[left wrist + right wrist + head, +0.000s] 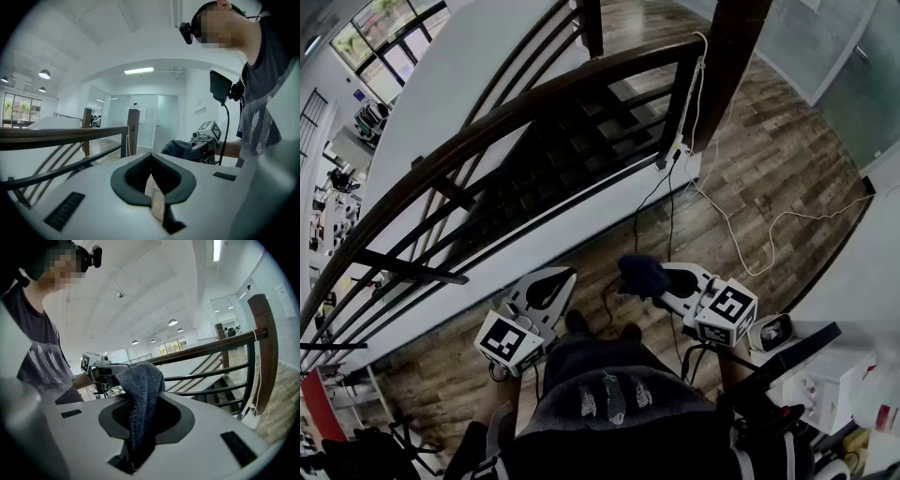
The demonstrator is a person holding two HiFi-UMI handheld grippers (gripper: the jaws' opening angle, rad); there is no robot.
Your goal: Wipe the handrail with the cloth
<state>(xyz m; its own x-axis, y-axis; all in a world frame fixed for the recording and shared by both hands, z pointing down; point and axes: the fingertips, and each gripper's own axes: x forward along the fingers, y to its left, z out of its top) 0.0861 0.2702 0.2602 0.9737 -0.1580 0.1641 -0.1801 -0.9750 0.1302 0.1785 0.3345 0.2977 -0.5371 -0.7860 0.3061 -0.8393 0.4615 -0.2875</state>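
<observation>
The dark wooden handrail [534, 103] curves from lower left to upper right above the stairwell, about an arm's length ahead of both grippers. It also shows as a brown handrail [56, 136] in the left gripper view and as a handrail [211, 348] in the right gripper view. My right gripper [649, 281] is shut on a dark blue cloth [642, 274]. In the right gripper view the cloth [140, 394] drapes over the jaws and hides their tips. My left gripper [555, 274] is held low beside it, shut on nothing, with its jaws meeting at the tip [151, 157].
A thick brown newel post [727, 66] ends the rail at upper right. A white cable [722, 211] and a black one trail across the wooden floor [769, 159]. Stairs [553, 159] drop behind the balusters. White equipment [825, 375] sits at lower right.
</observation>
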